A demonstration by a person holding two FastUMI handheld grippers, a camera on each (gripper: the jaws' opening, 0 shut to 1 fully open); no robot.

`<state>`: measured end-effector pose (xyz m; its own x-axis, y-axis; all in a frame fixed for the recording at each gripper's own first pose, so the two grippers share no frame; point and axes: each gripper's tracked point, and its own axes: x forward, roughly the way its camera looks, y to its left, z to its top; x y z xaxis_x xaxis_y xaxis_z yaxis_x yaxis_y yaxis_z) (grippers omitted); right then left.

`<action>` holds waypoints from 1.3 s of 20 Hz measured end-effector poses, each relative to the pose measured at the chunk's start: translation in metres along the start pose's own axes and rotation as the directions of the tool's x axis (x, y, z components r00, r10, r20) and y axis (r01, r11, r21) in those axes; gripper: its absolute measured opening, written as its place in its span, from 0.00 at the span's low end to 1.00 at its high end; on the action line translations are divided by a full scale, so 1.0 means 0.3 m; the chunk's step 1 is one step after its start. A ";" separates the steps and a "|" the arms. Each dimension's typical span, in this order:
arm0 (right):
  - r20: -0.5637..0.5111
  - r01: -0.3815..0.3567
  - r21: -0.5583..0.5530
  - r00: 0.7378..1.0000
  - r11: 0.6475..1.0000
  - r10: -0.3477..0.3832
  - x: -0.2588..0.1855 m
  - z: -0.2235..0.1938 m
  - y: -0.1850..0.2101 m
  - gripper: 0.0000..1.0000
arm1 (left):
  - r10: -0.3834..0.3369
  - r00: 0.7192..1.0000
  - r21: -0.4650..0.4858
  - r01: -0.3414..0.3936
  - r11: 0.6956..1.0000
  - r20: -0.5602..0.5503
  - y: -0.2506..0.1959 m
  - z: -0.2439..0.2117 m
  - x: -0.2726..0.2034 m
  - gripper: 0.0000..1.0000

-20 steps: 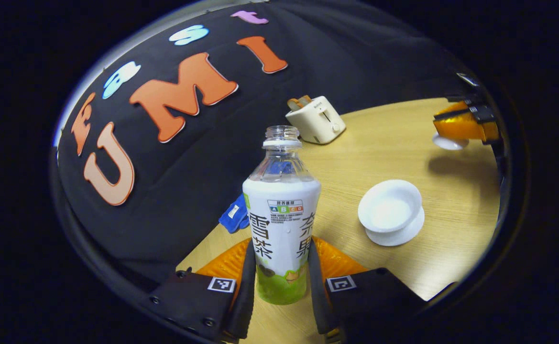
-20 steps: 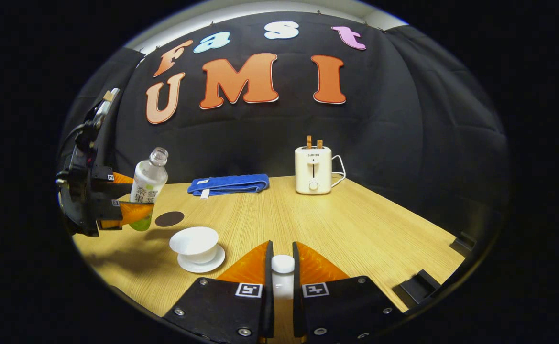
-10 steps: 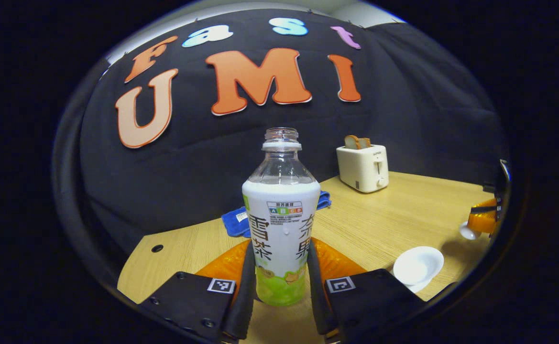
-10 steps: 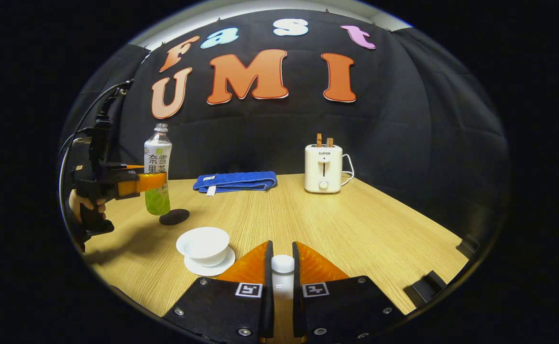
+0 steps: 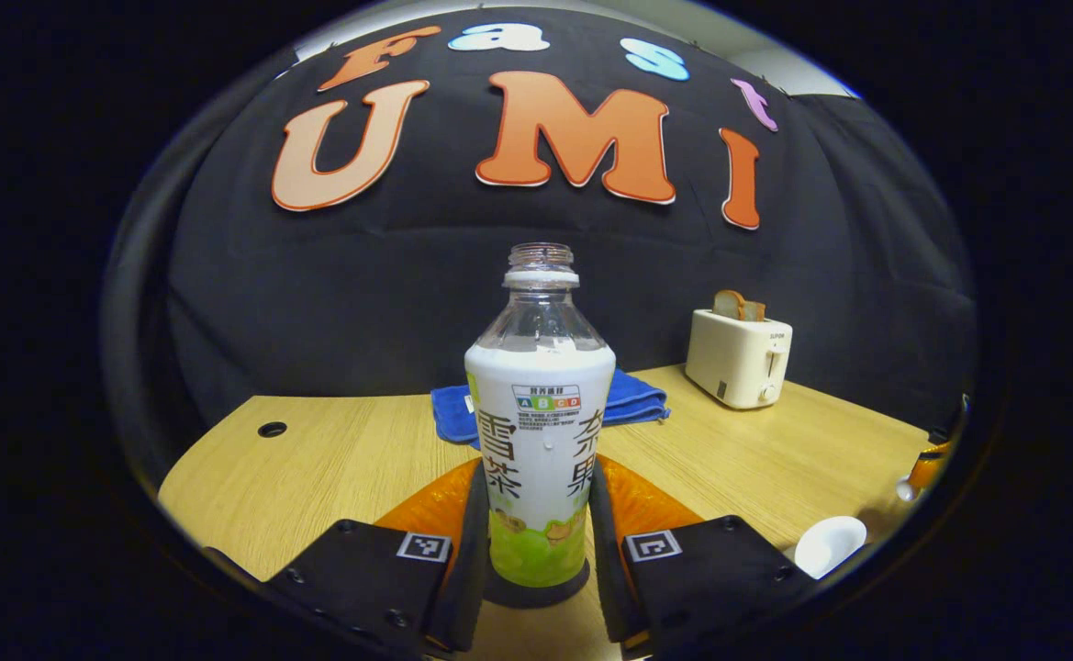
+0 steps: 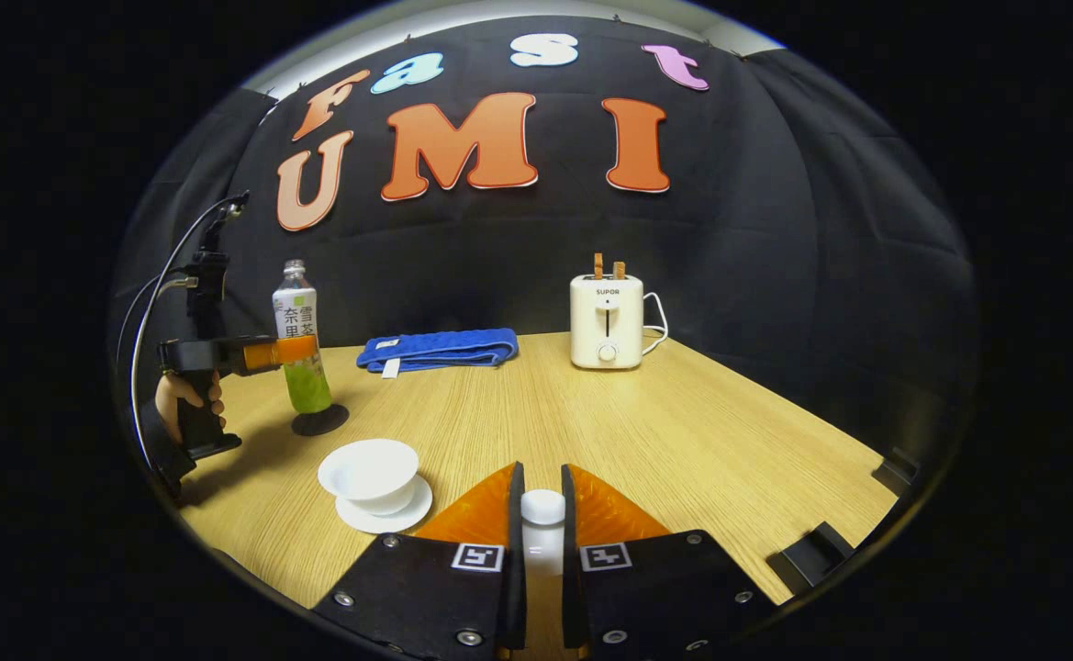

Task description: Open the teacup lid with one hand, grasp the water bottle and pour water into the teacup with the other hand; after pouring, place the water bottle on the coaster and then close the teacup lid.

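Wooden table (image 6: 591, 422): your left gripper (image 5: 536, 542), jaws clamped on the water bottle (image 5: 540, 431), has it standing upright on the dark coaster (image 6: 319, 422). Your right gripper (image 6: 542, 528) pinches the teacup lid (image 6: 542, 508). Next, release the bottle, then lid the open teacup (image 6: 369, 471).

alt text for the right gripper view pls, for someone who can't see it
The right gripper holds the white teacup lid between its fingers above a wooden table. At the left, the left gripper grips an upright water bottle standing on a dark coaster, near the open teacup. A blue towel and toaster sit behind.
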<state>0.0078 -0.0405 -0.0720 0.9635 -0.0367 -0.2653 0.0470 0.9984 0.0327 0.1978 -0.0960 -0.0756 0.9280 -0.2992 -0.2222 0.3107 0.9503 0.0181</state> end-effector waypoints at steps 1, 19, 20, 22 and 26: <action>-0.004 0.002 -0.001 1.000 1.000 -0.002 0.000 -0.005 -0.002 0.16 | 0.000 1.000 -0.014 0.000 1.000 0.014 0.002 0.004 0.001 0.53; -0.026 -0.008 -0.015 1.000 1.000 0.007 0.017 -0.043 0.015 0.16 | -0.001 0.999 0.048 0.002 0.999 -0.033 -0.005 -0.116 0.017 0.54; -0.026 -0.013 -0.015 1.000 1.000 0.013 0.015 -0.042 0.019 0.16 | 0.001 0.999 0.058 0.001 0.998 -0.035 -0.009 -0.121 0.019 0.56; -0.023 -0.020 -0.004 1.000 1.000 0.020 0.014 -0.037 0.024 0.16 | 0.004 0.999 0.074 -0.001 0.997 -0.035 -0.015 -0.122 0.017 0.60; -0.022 -0.015 0.000 1.000 1.000 0.015 0.013 -0.039 0.016 0.16 | 0.013 1.000 0.061 -0.012 0.998 -0.022 -0.013 -0.120 0.020 0.65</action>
<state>0.0087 -0.0353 -0.0842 0.9580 -0.0205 -0.2859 0.0323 0.9988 0.0364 0.1948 -0.0983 -0.1120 0.9273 -0.2845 -0.2430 0.3116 0.9468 0.0803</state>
